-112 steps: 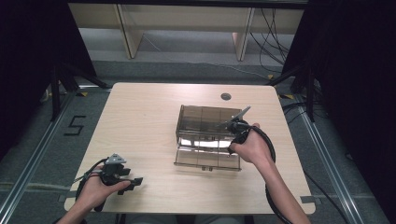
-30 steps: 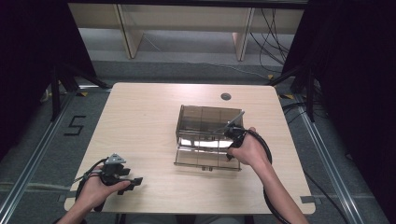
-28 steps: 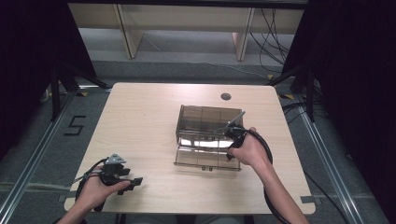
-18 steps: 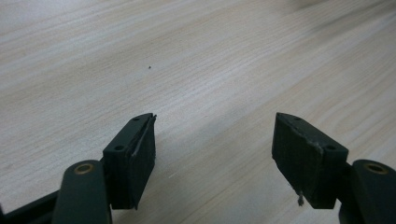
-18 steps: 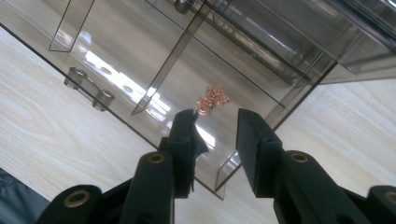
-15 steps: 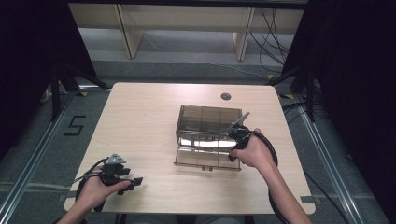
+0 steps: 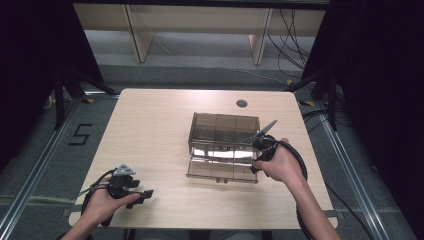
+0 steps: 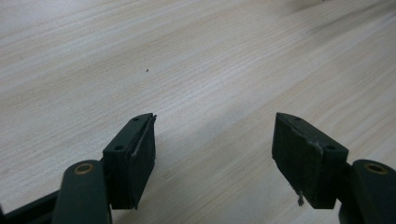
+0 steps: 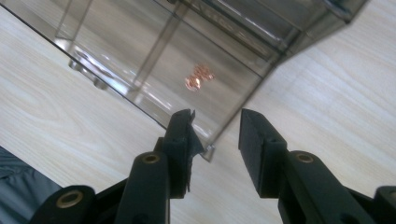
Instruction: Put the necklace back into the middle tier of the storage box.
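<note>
Two grippers, both empty: the left gripper [image 7: 142, 193] rests wide open near the table's [image 7: 150, 130] front-left corner, while the right gripper [image 9: 215, 122], part open, straddles the clear compartment box's [image 7: 222, 140] right-hand corner right of the table's centre, likely needing to close next.

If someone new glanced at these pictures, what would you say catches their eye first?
Most likely the smoky clear box with its lid up, sitting right of centre on the pale wooden table. The right gripper sits at the box's near right corner, jaws apart around its edge. The left gripper rests wide open over bare wood near the table's front left.
</note>
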The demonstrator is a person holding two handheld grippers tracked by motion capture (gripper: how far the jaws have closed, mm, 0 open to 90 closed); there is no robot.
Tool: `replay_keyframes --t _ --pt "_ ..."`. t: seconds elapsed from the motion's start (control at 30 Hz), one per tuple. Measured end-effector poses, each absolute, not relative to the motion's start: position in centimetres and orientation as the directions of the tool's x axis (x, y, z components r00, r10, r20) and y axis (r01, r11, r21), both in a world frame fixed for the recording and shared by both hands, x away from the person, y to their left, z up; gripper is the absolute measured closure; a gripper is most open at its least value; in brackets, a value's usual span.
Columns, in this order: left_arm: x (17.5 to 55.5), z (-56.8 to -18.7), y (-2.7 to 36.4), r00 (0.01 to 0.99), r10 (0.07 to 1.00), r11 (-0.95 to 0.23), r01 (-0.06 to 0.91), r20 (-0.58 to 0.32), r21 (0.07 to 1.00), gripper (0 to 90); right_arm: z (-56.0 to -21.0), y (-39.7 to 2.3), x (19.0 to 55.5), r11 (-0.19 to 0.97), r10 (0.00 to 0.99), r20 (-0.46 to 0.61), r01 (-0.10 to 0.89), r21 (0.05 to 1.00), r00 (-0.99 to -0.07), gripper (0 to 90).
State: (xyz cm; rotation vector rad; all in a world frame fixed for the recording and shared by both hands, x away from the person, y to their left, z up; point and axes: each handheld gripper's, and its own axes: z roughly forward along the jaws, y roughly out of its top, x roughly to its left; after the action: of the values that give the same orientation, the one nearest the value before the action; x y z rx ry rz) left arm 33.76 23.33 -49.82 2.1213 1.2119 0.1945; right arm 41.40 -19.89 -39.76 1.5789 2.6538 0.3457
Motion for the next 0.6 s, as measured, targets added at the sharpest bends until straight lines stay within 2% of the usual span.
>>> replay_keyframes --t 0.4,0.6 --pt "33.8 -49.7 23.2 0.561 0.809 -0.349 0.699 -0.176 0.624 29.9 -40.4 -22.8 40.1 0.424 0.892 0.077 0.882 0.207 -0.446 65.6" --pt "33.9 -49.8 23.3 0.556 0.810 -0.338 0.702 -0.185 0.627 30.0 -40.8 -24.1 39.5 0.413 0.893 0.078 0.877 0.245 -0.443 68.6"
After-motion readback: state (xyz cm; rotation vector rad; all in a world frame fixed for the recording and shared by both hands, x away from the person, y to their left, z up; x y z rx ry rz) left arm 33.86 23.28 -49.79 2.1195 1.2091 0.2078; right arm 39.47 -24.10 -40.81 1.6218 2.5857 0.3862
